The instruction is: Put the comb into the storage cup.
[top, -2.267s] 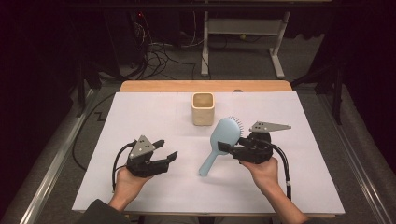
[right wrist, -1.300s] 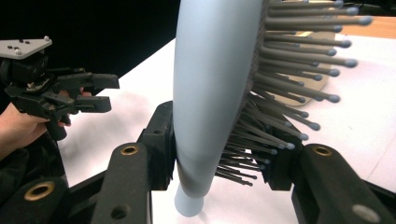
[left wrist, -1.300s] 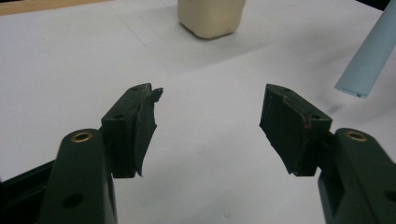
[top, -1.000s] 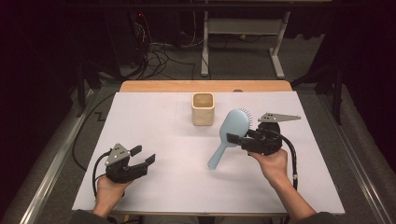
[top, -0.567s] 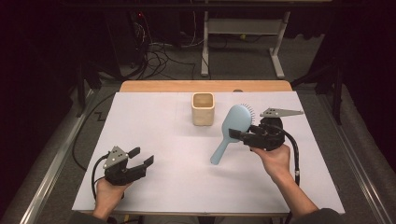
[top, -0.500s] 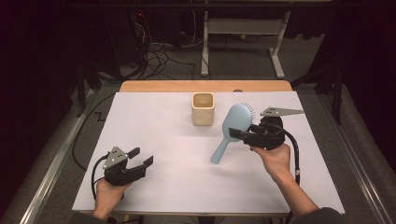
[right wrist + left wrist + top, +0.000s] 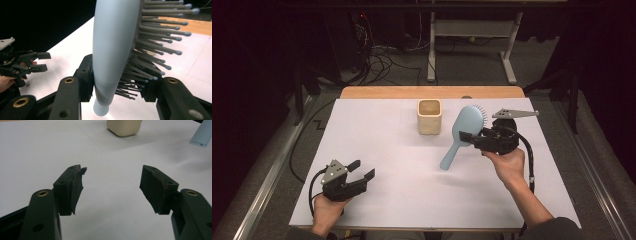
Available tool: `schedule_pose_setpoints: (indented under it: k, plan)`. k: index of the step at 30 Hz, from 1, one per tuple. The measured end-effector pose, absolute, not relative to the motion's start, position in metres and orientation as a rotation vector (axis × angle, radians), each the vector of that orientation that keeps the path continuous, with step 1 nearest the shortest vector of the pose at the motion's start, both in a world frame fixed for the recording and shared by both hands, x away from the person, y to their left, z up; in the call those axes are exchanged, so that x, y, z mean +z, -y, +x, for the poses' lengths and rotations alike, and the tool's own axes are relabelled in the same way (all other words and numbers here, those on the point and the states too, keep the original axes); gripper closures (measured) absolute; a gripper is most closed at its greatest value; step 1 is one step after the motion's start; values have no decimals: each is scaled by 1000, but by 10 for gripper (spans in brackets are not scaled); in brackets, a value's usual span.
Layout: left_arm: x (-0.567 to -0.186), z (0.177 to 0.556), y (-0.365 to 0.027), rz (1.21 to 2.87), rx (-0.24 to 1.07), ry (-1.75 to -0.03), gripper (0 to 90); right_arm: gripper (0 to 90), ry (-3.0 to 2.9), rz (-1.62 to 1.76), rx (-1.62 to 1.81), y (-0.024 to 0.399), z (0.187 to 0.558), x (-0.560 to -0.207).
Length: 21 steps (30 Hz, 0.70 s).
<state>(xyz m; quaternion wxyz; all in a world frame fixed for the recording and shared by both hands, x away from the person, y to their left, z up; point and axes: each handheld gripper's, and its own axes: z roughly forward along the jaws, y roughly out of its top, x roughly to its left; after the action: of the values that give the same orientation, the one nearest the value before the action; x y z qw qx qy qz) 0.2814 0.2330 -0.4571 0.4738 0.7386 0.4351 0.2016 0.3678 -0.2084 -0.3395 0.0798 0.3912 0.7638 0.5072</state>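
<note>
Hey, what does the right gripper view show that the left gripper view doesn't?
Right gripper view: the right gripper shut on the light blue plastic hairbrush, one jaw on its smooth back, the other against its grey bristles.

Left gripper view: the left gripper, jaws open with nothing between them, and the base of the cream square cup.

Both: the white table cover.

Left gripper view: cup [image 7: 124, 127] cropped at top edge; beside it, hairbrush [image 7: 203, 135] handle cropped at right edge.
</note>
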Motion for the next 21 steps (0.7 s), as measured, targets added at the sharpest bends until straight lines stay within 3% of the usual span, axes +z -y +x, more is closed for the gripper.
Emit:
schedule_pose_setpoints:
  k: [21]
  plan:
    - [-460, 278, -237, 1793, 492, -1073, 353, 552, -2236, 1202, 1486, 210, 388, -327]
